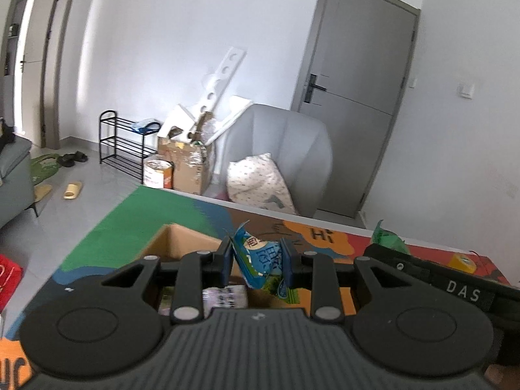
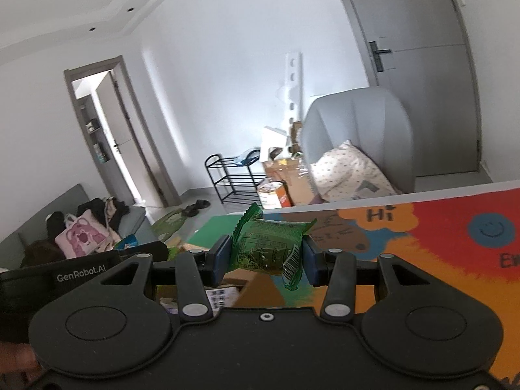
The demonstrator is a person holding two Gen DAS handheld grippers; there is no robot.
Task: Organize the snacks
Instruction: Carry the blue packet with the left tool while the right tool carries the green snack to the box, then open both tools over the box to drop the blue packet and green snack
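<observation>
Left gripper [image 1: 256, 260] fingers pinch a blue packet [image 1: 260, 255]; right gripper [image 2: 267, 256] fingers pinch a green packet [image 2: 269, 247], above the cardboard box [image 1: 182, 242].

blue snack packet [image 1: 258, 256] between left tongs [image 1: 258, 261]

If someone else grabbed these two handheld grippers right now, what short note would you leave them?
Left gripper: shut on a blue snack packet, held above the open cardboard box.
Right gripper: shut on a green snack packet, over the colourful table mat.
Done: at least one packet already lies in the box.
Left: probably drop both held packets into the box, then check the table for more snacks.
</observation>
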